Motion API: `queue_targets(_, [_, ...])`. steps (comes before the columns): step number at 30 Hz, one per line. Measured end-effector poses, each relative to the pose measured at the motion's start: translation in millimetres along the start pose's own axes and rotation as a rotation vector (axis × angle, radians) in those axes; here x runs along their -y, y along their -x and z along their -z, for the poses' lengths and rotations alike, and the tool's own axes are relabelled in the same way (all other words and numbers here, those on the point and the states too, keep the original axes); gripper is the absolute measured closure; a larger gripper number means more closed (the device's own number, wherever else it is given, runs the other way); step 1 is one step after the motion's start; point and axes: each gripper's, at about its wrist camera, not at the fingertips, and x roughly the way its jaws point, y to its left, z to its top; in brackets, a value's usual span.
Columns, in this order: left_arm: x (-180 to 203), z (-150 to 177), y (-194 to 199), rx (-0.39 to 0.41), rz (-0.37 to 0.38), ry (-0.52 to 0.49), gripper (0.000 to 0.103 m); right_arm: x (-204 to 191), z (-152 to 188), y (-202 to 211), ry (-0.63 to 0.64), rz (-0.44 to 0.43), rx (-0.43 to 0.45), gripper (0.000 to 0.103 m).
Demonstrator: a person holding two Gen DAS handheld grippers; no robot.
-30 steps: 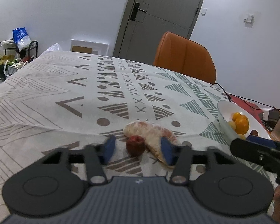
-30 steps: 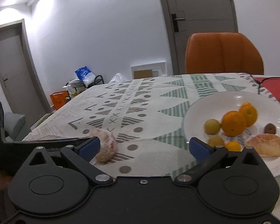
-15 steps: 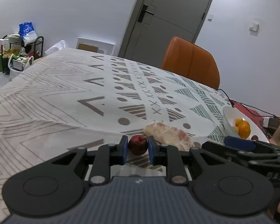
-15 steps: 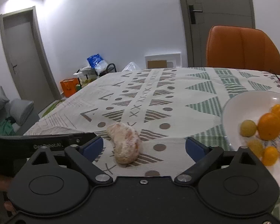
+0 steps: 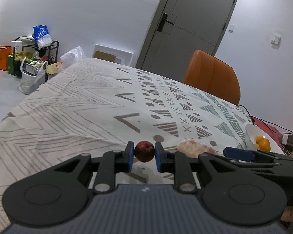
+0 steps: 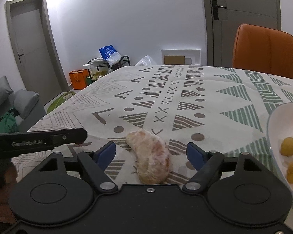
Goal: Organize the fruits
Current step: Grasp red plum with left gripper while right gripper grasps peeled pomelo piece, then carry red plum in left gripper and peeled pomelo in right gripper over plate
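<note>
Left gripper [image 5: 144,157] clamped on a small dark red fruit [image 5: 144,151], blue pads [image 5: 130,157] pressed to both its sides, raised off the patterned tablecloth [image 5: 84,105]. Just right of that fruit on the cloth — a peeled pomelo segment [image 5: 195,150], pale with pink patches. Right gripper [image 6: 151,154] spread wide, fingers [image 6: 105,153] flanking the pomelo segment [image 6: 151,159] without touching it. Farther right of the segment, near the cloth's edge — a white bowl [image 6: 277,124] holding oranges [image 5: 262,143] and small yellow fruits [image 6: 289,147]. Beyond the bowl, an orange chair [image 6: 263,50] against the table's far side. Behind the chair, a grey door [image 5: 189,27].
</note>
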Motion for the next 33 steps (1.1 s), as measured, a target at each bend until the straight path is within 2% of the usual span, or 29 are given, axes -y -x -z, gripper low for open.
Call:
queue_targets(4, [-7.8,-1.0,4.2,0.004,-0.009,0.008,0.082,-5.4,-0.4,-7.9,0.015,0.004,-0.010,0.025])
queue_targets(7, [-11.1,-2.3,5.4,0.005,-0.014,0.011,0.082,-10.4,3.3,-16.3,0.042,0.026,-0.046,0.059])
queue_targets(8, [-11.3,-2.6,5.5,0.005,-0.016,0.010,0.082,-13.0,2.5,-15.5,0.064,0.046,-0.044,0.065])
queue_targets(11, [-9.1,-4.0,6.6,0.003,-0.018,0.006,0.082,-8.2,-2.2,-8.7,0.024,-0.009,-0.045,0.066])
queue_targets(20, [8.5,-6.2,9.5,0.016,-0.003,-0.023,0.082,-3.6,-6.2,14.4,0.029,0.011,0.020,0.066])
queue_targets(33, [41.8,-5.4,5.7,0.014,0.029,-0.071,0.082,25.7,-5.8,44.7,-0.022,0.051,0.084,0.066])
